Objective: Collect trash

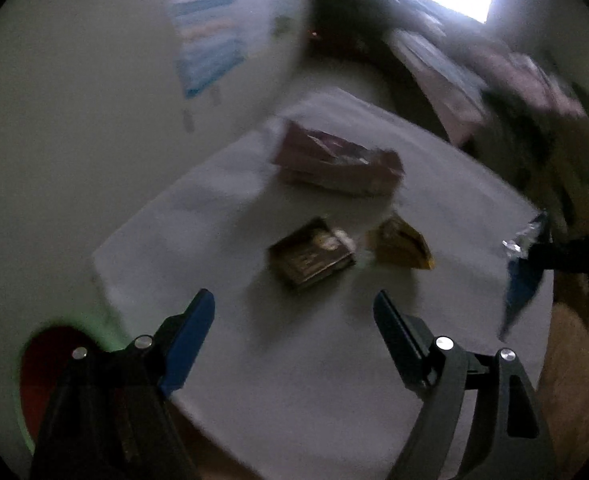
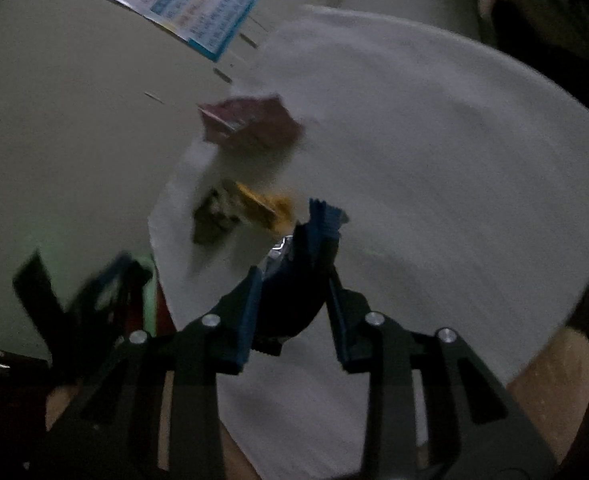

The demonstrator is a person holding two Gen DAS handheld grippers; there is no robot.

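My left gripper (image 1: 294, 304) is open and empty above the white table (image 1: 334, 360). Ahead of it lie a dark brown packet (image 1: 312, 258), a yellow wrapper (image 1: 402, 246) and a maroon packet (image 1: 336, 164). My right gripper (image 2: 294, 276) is shut on a blue wrapper (image 2: 314, 236) with a silver inside, held above the table (image 2: 454, 160). In the left wrist view that blue wrapper (image 1: 522, 276) hangs at the right edge. The right wrist view also shows the maroon packet (image 2: 250, 124), the yellow wrapper (image 2: 266, 204) and the dark packet (image 2: 214, 216).
A red bin with a green rim (image 1: 46, 368) sits low at the left beside the table. A calendar (image 2: 190, 4) hangs on the wall behind. A cluttered bed or shelf (image 1: 514, 92) lies at the far right. The left gripper (image 2: 106, 280) shows blurred beside the table.
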